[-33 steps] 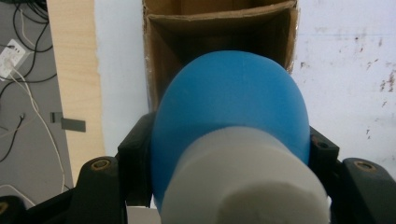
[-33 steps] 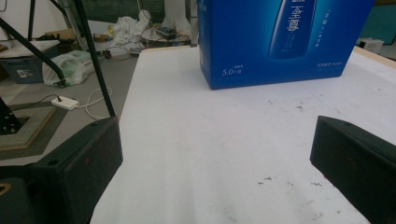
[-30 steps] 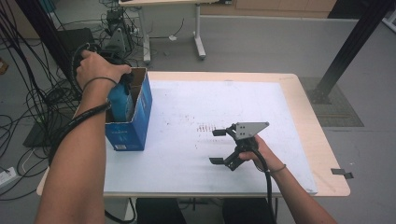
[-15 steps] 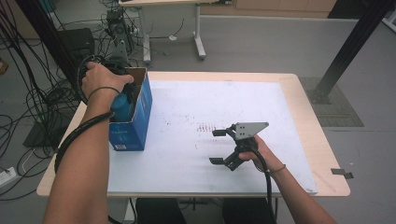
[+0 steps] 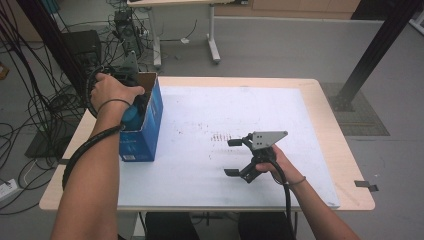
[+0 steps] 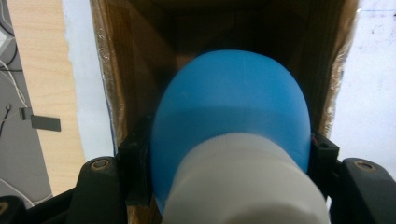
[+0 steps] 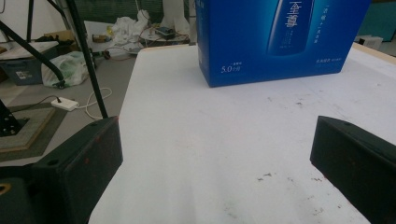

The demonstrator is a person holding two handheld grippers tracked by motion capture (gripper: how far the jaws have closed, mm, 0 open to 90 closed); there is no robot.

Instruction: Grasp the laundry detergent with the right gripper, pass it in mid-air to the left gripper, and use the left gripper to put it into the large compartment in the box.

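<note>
My left gripper, clamped on the blue bottle, has sunk deeper into the blue box at the table's left, so packing's nearly done, while my right gripper waits wide open and empty.

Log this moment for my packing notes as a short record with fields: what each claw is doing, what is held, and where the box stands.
left claw: shut on the blue bottle, white cap toward the camera, bottle pointing down into the open box
box: blue carton, top open, upright near the table's left edge
right claw: open, holding nothing, low over the white sheet
table: light wood, white sheet on top
</note>
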